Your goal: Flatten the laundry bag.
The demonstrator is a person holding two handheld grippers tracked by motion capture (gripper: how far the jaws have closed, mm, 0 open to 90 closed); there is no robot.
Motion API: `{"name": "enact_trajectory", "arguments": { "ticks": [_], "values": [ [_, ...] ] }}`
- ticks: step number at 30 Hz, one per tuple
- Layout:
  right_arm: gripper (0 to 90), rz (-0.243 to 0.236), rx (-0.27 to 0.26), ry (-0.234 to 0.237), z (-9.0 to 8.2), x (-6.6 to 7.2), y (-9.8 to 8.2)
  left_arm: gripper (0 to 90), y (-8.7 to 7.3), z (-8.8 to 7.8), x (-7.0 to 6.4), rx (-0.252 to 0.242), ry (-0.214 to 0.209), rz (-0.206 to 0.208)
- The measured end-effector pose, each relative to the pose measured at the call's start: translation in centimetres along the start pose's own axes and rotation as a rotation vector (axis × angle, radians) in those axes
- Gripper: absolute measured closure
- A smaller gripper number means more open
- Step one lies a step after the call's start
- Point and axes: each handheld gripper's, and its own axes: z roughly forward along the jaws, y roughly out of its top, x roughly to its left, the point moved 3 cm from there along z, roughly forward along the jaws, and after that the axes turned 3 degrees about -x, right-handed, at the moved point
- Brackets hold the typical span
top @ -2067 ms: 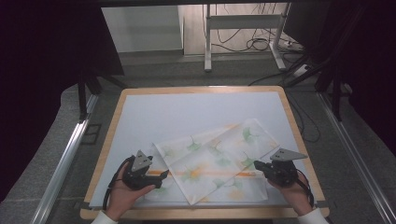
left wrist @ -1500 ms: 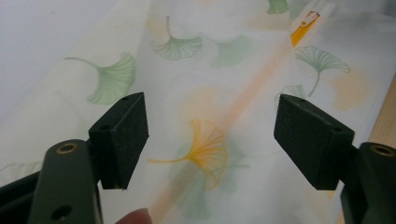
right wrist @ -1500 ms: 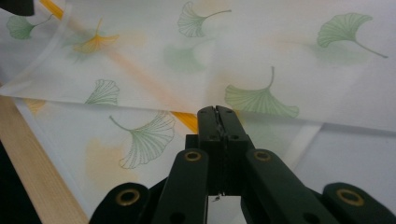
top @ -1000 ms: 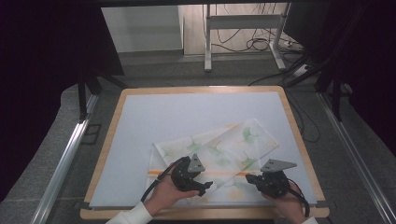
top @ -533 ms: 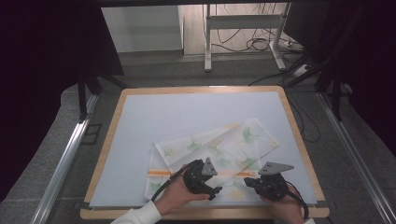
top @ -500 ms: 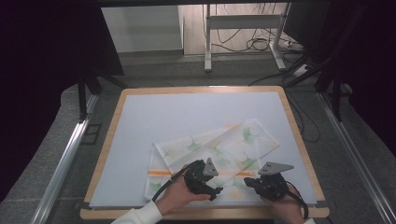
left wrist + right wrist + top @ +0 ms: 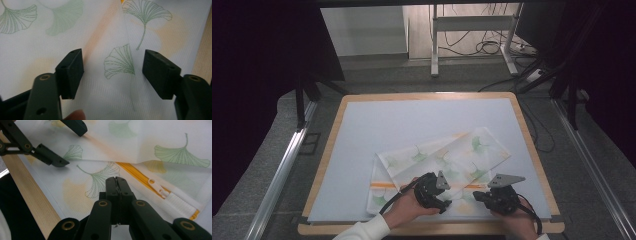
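Mesh pouch (image 7: 439,165), sheer, ginkgo-embroidered, orange zipper (image 7: 140,173); wooden-rimmed table (image 7: 427,97)

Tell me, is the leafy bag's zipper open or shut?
Shut, where it shows: in the right gripper view the yellow zipper lies closed, its white pull near the bag's end. Folded cloth hides the rest.

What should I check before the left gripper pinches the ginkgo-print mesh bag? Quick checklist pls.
1. Left gripper jaws open, having just been closing: ok, both pads stand apart.
2. Fabric between the left jaws: ok, the mesh bag and a fold line in it run between them; no pinch yet.
3. Right gripper shut: ok, jaws meet. Whether they pinch the mesh: cannot tell.
4. Yellow zipper away from the left jaws: ok, it lies beside the right gripper.
5. Bag flat on the white mat: not ok, the upper layer is folded askew.
6. Fingertip near the left jaw: cannot tell whether it is in the way.
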Motion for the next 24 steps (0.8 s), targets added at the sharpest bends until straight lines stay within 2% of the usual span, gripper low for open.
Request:
{"name": "enact_trajectory", "arguments": {
  "ticks": [3,7,12,14,20,24],
  "values": [
    [88.2,-0.004,0.01,0.004,0.2,0.1,0.0,46.5,0.0,-0.1,0.3,-0.004,0.004,-0.008],
    [88.0,-0.012,0.022,0.009,0.5,0.3,-0.1,60.7,-0.1,-0.3,0.8,-0.009,0.02,-0.042],
    [88.0,-0.015,0.028,0.011,0.6,0.4,-0.1,75.4,-0.2,-0.4,1.4,-0.015,0.036,-0.049],
    [88.0,-0.016,0.03,0.01,0.6,0.3,-0.1,80.9,-0.2,-0.4,1.5,-0.025,0.013,-0.066],
    [88.1,-0.025,0.036,0.017,1.0,0.6,-0.1,86.5,-0.1,-0.7,1.7,-0.06,-0.012,-0.081],
    [88.1,-0.033,0.05,0.02,1.2,0.7,-0.1,88.0,0.1,-1.2,1.8,-0.104,-0.019,-0.115]
  ]
}}
